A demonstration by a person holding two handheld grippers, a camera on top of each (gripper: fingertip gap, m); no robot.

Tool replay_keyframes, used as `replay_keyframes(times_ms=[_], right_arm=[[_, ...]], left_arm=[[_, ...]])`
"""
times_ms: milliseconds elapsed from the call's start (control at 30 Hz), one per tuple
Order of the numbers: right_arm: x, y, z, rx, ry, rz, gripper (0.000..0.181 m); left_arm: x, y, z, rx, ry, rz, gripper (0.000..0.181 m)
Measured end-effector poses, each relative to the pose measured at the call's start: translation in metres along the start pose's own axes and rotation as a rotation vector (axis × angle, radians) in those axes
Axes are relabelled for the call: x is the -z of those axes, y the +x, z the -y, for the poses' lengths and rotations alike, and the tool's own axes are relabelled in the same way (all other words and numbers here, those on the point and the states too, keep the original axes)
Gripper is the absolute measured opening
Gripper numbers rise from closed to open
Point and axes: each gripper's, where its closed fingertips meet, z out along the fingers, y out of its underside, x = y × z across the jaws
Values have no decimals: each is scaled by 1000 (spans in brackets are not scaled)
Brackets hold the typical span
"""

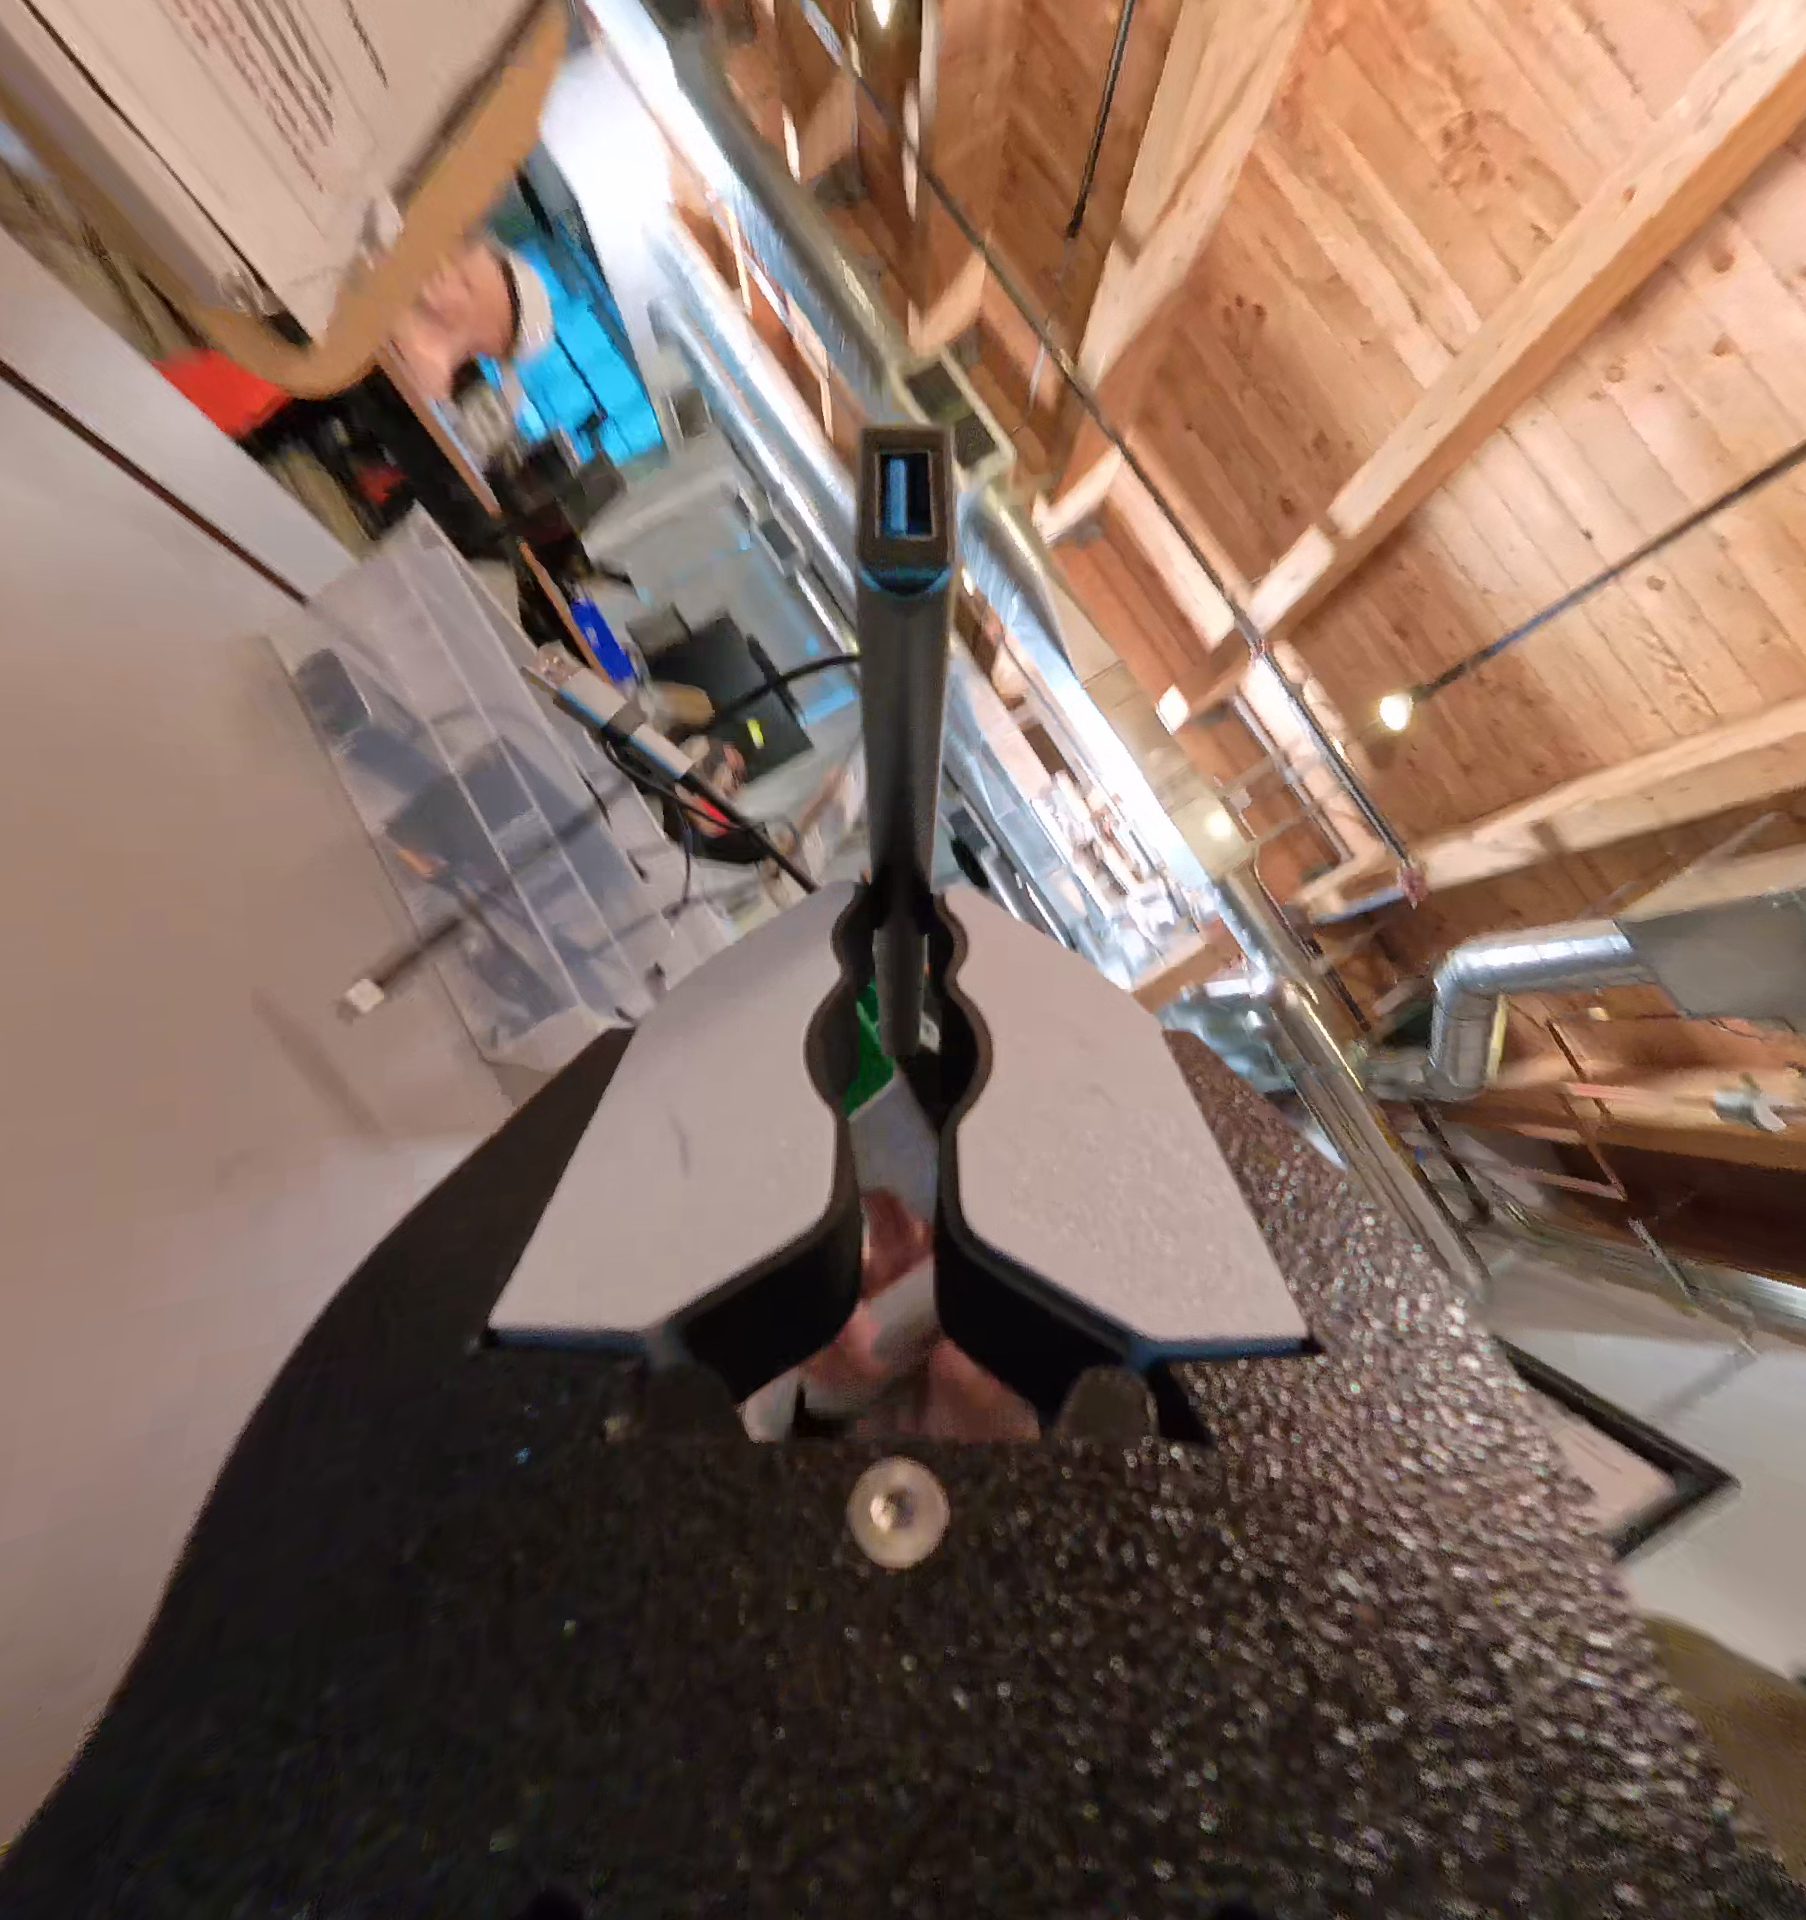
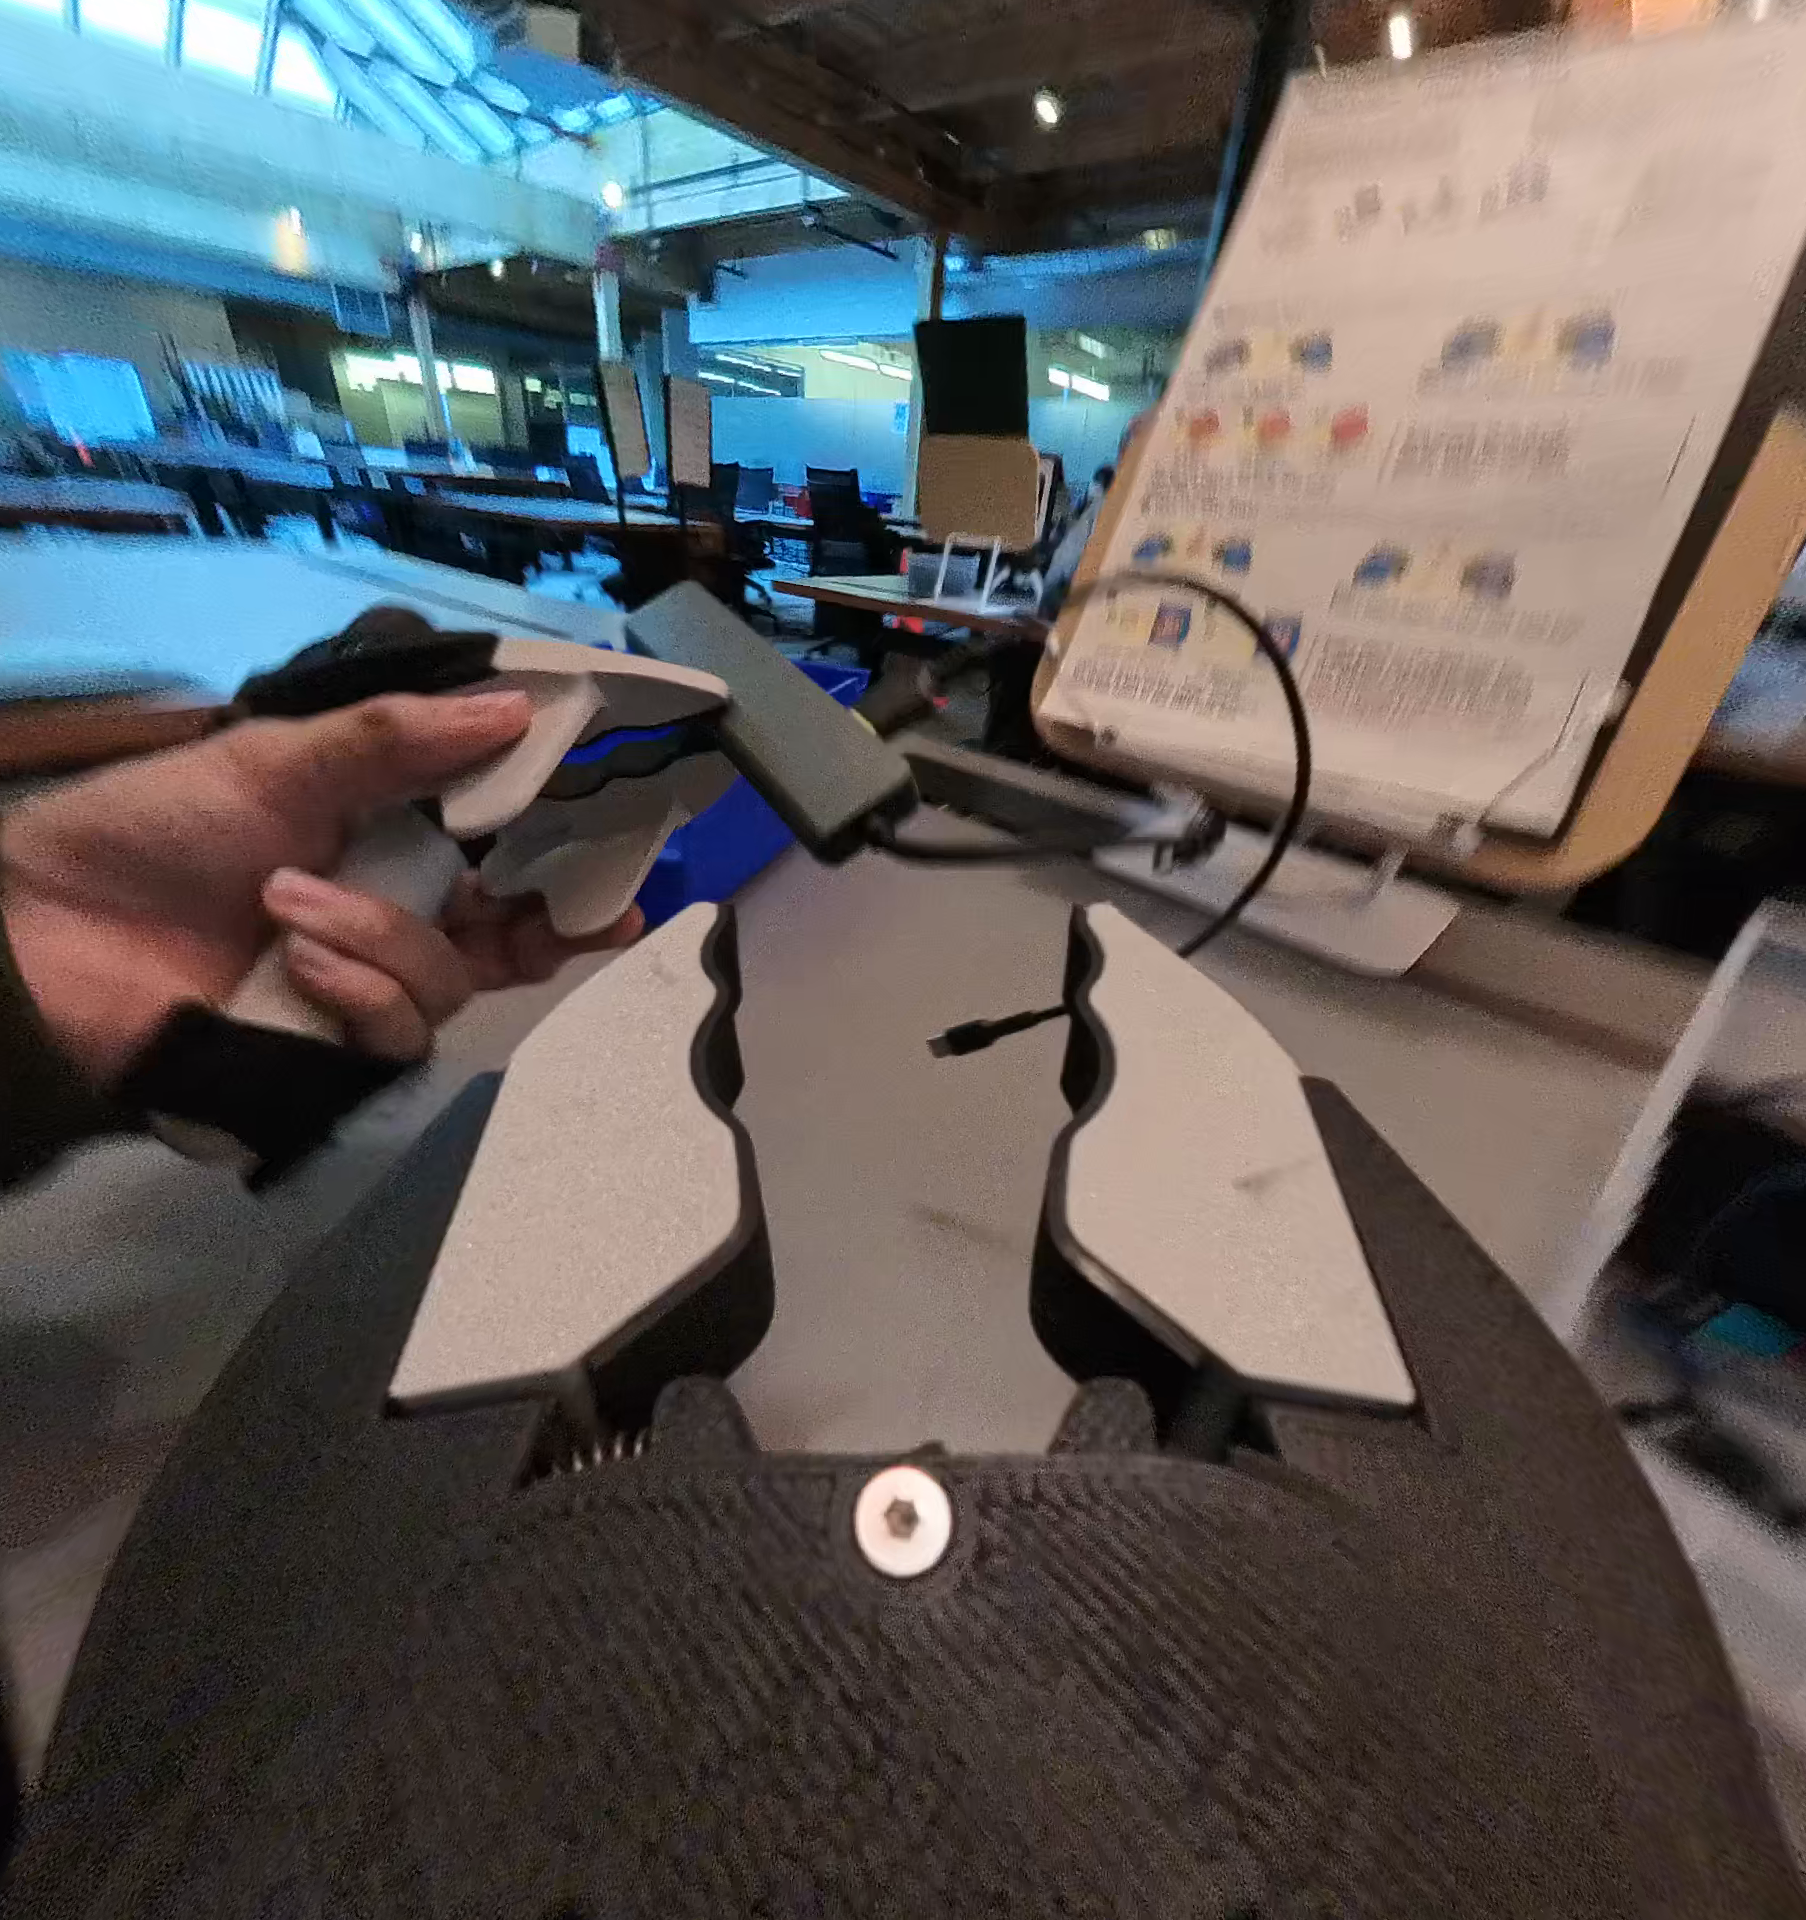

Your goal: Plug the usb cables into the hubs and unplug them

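Note:
My left gripper [image 1: 894, 909] is shut on a slim dark grey USB hub [image 1: 904, 665] and holds it up in the air, its blue end port [image 1: 904, 497] facing away. In the right wrist view a hand holds that gripper [image 2: 717, 729] with the hub [image 2: 774, 717] tilted. The hub's black cable [image 2: 1288, 727] loops down to a small plug [image 2: 949, 1042] hanging just inside my right gripper's right finger. My right gripper [image 2: 899, 925] is open and empty over the grey table [image 2: 878, 1195].
Another dark hub with silver plugs [image 2: 1034, 795] lies on the table beyond. A board with a printed sheet [image 2: 1398, 468] stands at the right. Loose silver-tipped cables [image 1: 618, 717] and a clear plastic bin [image 1: 463, 790] sit at the left. A person stands far behind. There is about 10 cm between the tips of the two grippers.

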Motion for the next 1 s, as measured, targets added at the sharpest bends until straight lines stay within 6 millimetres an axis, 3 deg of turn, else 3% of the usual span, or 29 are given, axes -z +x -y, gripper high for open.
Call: replay_keyframes(times_ms=[67, 233, 300, 400, 467, 667, 767, 833, 1000], right_arm=[[-3, -4, 3, 168, -8, 12, 57], [-11, -16, -19, 205, -108, 135, 52], [-13, -20, -34, 234, -175, 160, 43], [-15, -26, -41, 267, -181, 155, 29], [-17, -28, -42, 253, -173, 142, 29], [-28, -33, -38, 171, -115, 7, 29], [-33, -23, -37, 154, -124, -133, 29], [-35, -19, -35, 173, -131, -154, 29], [-32, -22, -36, 227, -158, -207, 29]], left_arm=[[-1, -3, -8, 38, -102, -4, 8], [0, -12, -33, 59, -300, 8, 9], [2, -17, -35, 67, -301, 22, 9], [5, -26, -34, 102, -279, 25, 9], [7, -29, -31, 114, -269, 28, 9], [4, -28, -20, -50, -205, 90, 10], [1, -32, -43, -118, -304, 148, 21], [-4, -24, -56, -89, -334, 102, 21], [-5, -28, -60, 30, -333, 53, 10]])
